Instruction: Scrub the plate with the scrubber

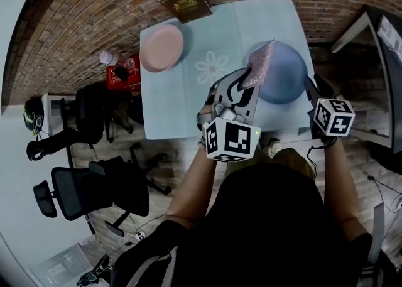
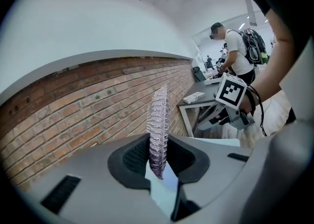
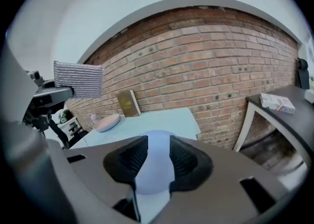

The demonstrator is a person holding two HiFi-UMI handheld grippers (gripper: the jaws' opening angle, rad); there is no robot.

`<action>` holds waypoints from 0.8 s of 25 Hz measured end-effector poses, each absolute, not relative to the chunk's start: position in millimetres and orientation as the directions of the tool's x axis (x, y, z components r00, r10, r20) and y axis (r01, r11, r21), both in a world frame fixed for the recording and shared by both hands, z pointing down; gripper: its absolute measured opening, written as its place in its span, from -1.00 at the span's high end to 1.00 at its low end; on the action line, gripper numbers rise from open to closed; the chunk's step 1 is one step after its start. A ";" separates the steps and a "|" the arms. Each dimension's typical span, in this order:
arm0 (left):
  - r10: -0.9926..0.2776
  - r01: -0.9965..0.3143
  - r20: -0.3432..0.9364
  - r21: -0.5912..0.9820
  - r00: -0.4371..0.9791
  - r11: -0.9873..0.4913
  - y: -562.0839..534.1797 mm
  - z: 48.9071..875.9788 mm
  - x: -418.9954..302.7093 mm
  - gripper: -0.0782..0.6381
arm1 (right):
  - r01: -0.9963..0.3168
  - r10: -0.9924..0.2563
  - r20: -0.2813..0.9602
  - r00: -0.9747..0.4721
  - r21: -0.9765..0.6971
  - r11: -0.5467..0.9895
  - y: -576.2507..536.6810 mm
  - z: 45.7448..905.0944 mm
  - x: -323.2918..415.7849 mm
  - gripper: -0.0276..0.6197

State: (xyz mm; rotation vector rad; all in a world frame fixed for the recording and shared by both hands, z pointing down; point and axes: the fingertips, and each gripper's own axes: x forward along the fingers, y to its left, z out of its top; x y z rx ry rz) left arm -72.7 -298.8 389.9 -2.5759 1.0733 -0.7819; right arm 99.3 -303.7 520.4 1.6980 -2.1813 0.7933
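On the pale blue table [image 1: 220, 34] against the brick wall [image 1: 94, 3], a blue plate [image 1: 286, 72] sits near the right-hand edge, close to the person. The left gripper [image 1: 248, 81] holds the scrubber [image 1: 259, 64], a glittery pinkish-purple pad. In the head view the pad overlaps the plate's left rim. The left gripper view shows the pad edge-on and upright, with both pads pressed flat against its lower end. From the right gripper view the pad hangs high at the left, lifted clear of the table and apart from the plate. The right gripper [image 1: 312, 91] is at the plate's right rim. In its own view the fingers stand wide apart and the plate's blue surface fills the gap between them, with no sign of either pad pressing on it. At the far left corner of the table lies a pink plate [image 1: 161, 48], well apart from the blue one. Just beyond it a brown book [image 1: 185, 2] leans against the bricks. To the left of the table stand black office chairs [image 1: 88, 185]. A side table [image 3: 274, 105] carrying a small box [image 3: 277, 102] stands off to the right. In the left gripper view a person with a backpack [image 2: 238, 54] is in the background.
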 end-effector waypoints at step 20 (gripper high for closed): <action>-0.810 -0.679 0.309 -0.442 0.498 -0.586 -220.5 336.5 -23.1 0.54 | -0.762 -0.753 0.232 -0.616 0.065 0.644 -222.1 359.9 66.9 0.78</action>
